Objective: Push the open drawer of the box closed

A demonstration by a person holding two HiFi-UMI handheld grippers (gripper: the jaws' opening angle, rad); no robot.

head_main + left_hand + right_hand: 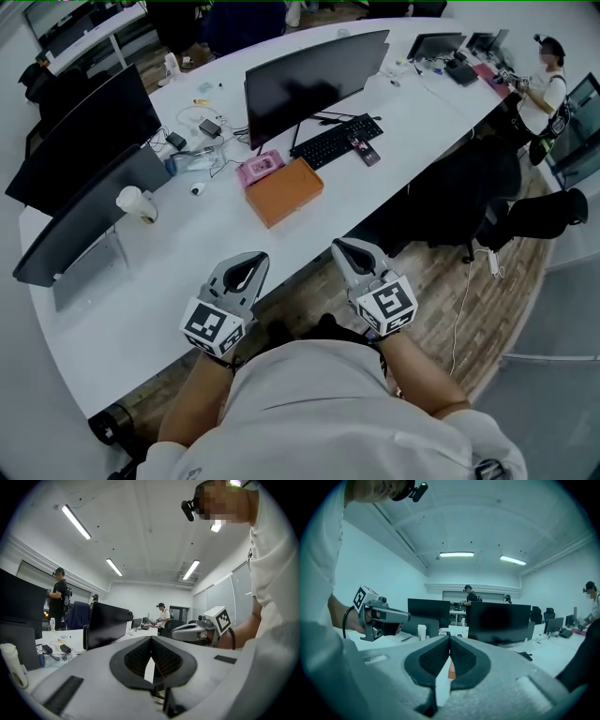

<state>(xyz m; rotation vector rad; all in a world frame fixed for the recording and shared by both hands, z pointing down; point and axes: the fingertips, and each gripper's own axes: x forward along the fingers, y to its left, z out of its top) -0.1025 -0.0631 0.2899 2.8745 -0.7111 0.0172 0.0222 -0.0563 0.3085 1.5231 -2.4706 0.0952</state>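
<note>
Holding both tools at my side of the long white desk (141,309) right now; the orange box (284,192) lies flat out across it, well apart from me, just in front of the middle monitor (314,80); from up here I can't tell which face carries the drawer or how far out it stands. Left gripper (251,259) and right gripper (341,247) hover side by side over the near desk edge, both with jaws pressed together and nothing between them; good, a closed tip makes a blunt pusher. My plan, as I judge it: reach out, find the drawer front, set a tip square on its middle and press straight along its run; the box looks light and may skate, so I'd brace the opposite face with the other gripper.

Room next; bare desk between me and the box, so the approach is open; beyond it things tighten: monitor close behind, black keyboard (336,141) to the right, pink item (260,169) just beside the box's far left corner, paper cup (137,202) well off left.
</note>
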